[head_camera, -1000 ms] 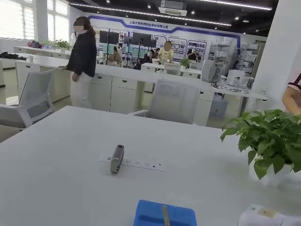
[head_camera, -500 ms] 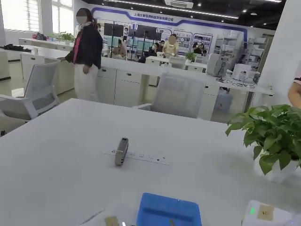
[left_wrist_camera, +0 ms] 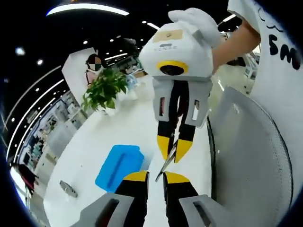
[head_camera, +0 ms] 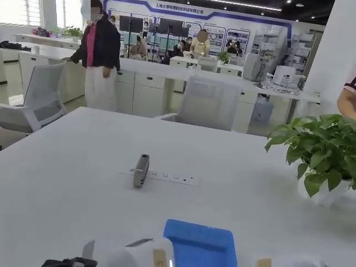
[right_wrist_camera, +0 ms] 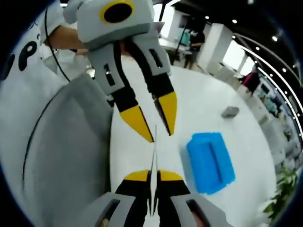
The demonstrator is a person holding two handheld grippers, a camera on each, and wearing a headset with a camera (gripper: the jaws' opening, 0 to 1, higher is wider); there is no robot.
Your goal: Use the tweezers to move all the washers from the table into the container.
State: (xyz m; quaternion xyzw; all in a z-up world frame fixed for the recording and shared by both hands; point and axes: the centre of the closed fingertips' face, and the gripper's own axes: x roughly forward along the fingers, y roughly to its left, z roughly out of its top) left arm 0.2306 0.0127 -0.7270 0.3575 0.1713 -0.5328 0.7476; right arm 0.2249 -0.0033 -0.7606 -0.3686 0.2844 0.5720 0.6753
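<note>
The blue container (head_camera: 200, 245) lies on the white table (head_camera: 67, 183) near its front edge, also seen in the left gripper view (left_wrist_camera: 118, 165) and the right gripper view (right_wrist_camera: 210, 161). My right gripper (right_wrist_camera: 154, 176) is shut on the thin metal tweezers (right_wrist_camera: 154, 151), which point forward. My left gripper (right_wrist_camera: 154, 120) faces it with jaws open, and the tweezers' tip lies between them. In the left gripper view the right gripper (left_wrist_camera: 173, 151) holds the tweezers (left_wrist_camera: 168, 158) just above my left gripper (left_wrist_camera: 156, 177). A gripper's white body (head_camera: 128, 253) shows at the bottom of the head view.
A grey device (head_camera: 141, 169) rests on a flat power strip (head_camera: 172, 178) mid-table. A potted plant (head_camera: 320, 156) stands at the right. A grey mesh chair (left_wrist_camera: 246, 156) is beside the grippers. A person (head_camera: 99, 55) stands by the far counters.
The head camera has tipped down a little. A gripper's white body has risen into the bottom of the head view, left of the blue container.
</note>
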